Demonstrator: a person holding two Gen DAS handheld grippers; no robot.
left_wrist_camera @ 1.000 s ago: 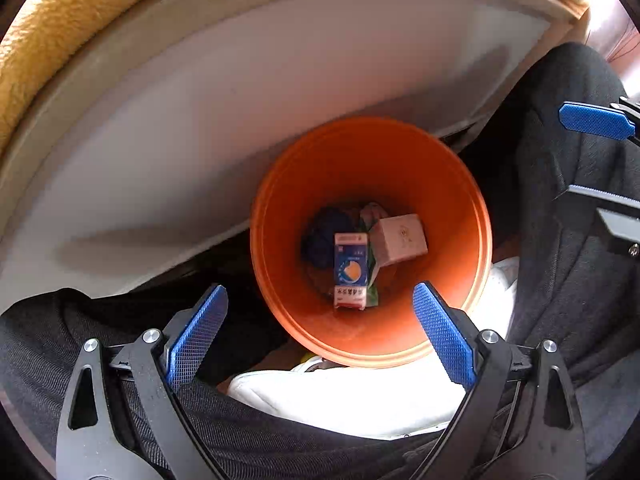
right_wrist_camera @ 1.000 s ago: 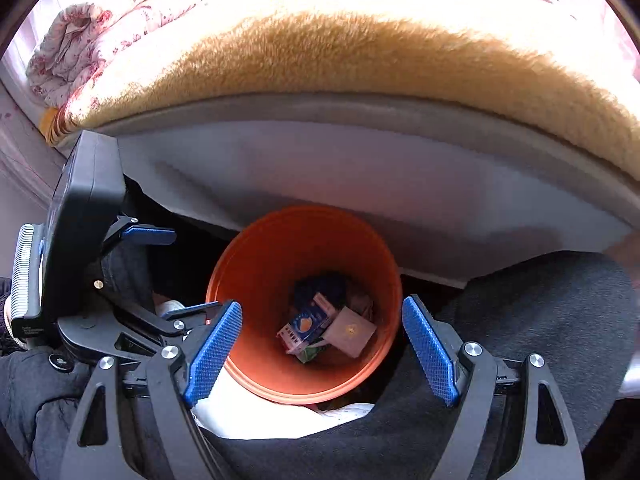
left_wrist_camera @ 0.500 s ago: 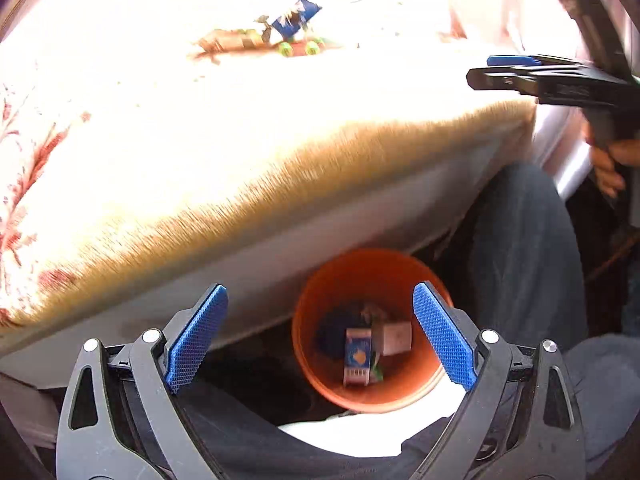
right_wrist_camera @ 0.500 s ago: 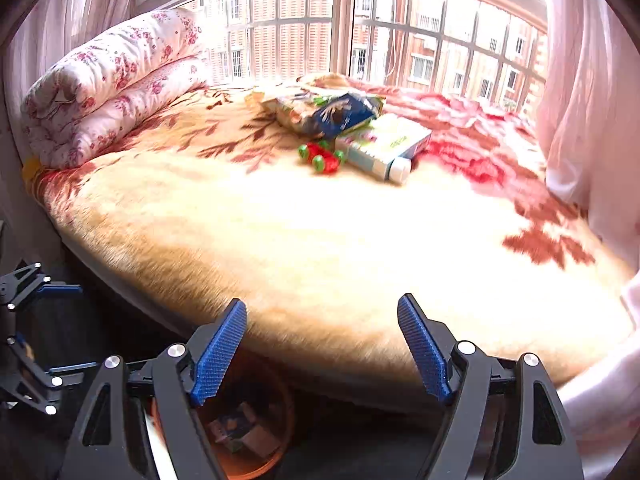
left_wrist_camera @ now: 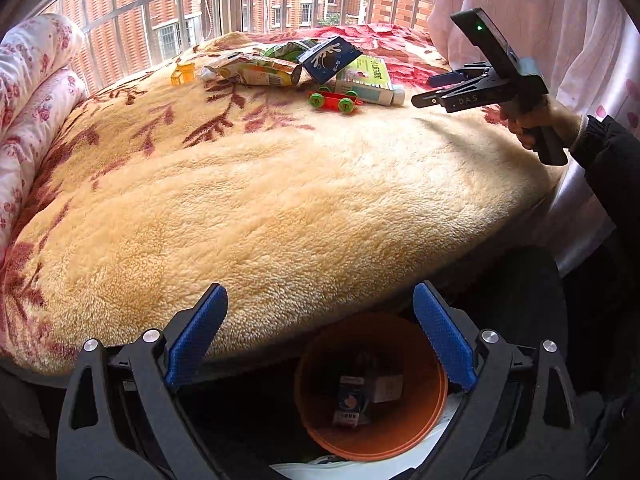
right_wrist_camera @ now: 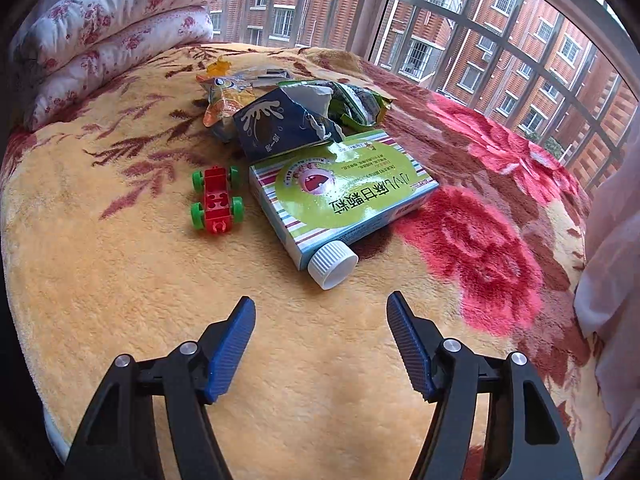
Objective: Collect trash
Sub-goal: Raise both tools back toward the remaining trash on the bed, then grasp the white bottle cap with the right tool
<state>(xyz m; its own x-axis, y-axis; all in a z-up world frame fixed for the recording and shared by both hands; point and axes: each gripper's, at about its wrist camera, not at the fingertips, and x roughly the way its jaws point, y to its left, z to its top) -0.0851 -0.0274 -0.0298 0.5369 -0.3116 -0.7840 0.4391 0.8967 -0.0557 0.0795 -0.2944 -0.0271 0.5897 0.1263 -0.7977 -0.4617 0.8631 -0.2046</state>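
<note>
An orange bin (left_wrist_camera: 424, 432) stands on the floor by the bed with small boxes inside. My left gripper (left_wrist_camera: 320, 328) is open and empty above the bin. On the blanket lie a green medicine box (right_wrist_camera: 340, 196), a white cap (right_wrist_camera: 332, 264) against its near corner, a dark blue torn carton (right_wrist_camera: 280, 124), crumpled wrappers (right_wrist_camera: 224, 96) and a green wrapper (right_wrist_camera: 356, 104). My right gripper (right_wrist_camera: 320, 336) is open and empty, hovering just short of the white cap. It also shows in the left wrist view (left_wrist_camera: 432, 92), beside the green box (left_wrist_camera: 366, 80).
A red toy car with green wheels (right_wrist_camera: 216, 204) sits left of the green box. A small yellow block (left_wrist_camera: 182, 74) lies farther back. Rolled floral bedding (right_wrist_camera: 120, 28) lines the left side. A window with bars is behind the bed, a curtain (left_wrist_camera: 560, 20) at right.
Both grippers have risen from over the bin to bed level. The right gripper has moved forward over the blanket toward the trash pile. Both stayed open.
</note>
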